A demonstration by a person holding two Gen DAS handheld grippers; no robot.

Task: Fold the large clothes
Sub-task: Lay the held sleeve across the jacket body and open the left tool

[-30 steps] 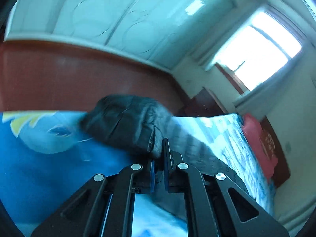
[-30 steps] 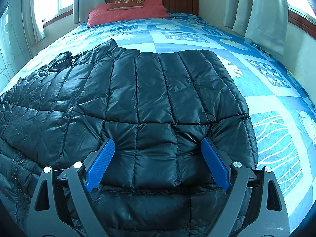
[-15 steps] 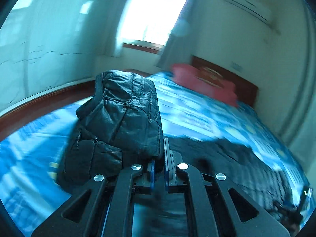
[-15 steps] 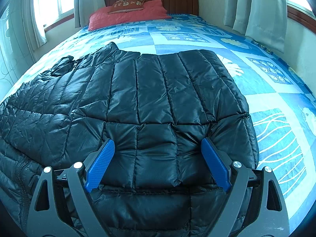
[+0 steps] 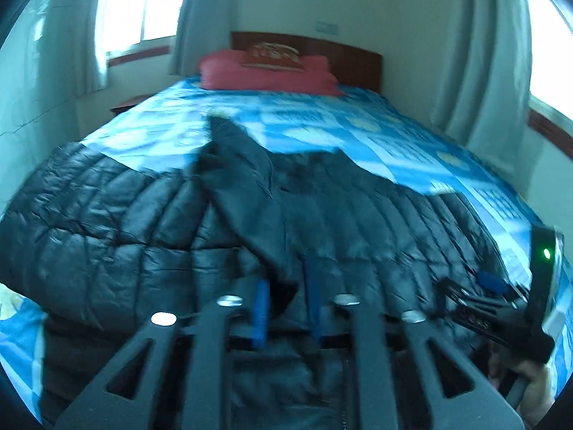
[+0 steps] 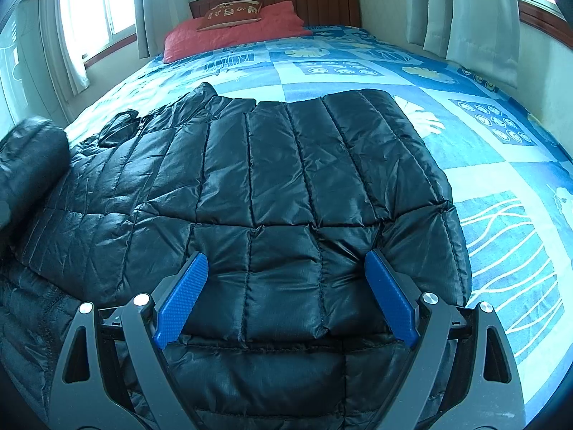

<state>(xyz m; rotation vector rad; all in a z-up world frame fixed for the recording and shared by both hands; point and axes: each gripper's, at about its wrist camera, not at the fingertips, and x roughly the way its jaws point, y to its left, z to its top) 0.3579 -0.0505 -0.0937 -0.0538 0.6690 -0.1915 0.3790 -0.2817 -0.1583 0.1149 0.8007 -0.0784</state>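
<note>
On the blue patterned bedspread [image 6: 483,150] lies the black puffer jacket [image 6: 286,179], spread flat, near end. Left gripper [image 5: 286,308]: jaws opening, a fold of jacket between the blue pads. Right gripper [image 6: 286,294]: jaws wide, resting on jacket, gripping nothing.

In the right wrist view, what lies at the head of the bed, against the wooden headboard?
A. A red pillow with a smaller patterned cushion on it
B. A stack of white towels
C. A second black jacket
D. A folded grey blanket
A: a red pillow lies against the headboard, with a smaller patterned cushion on top; the black puffer jacket is spread lower down on the blue bedspread.
</note>
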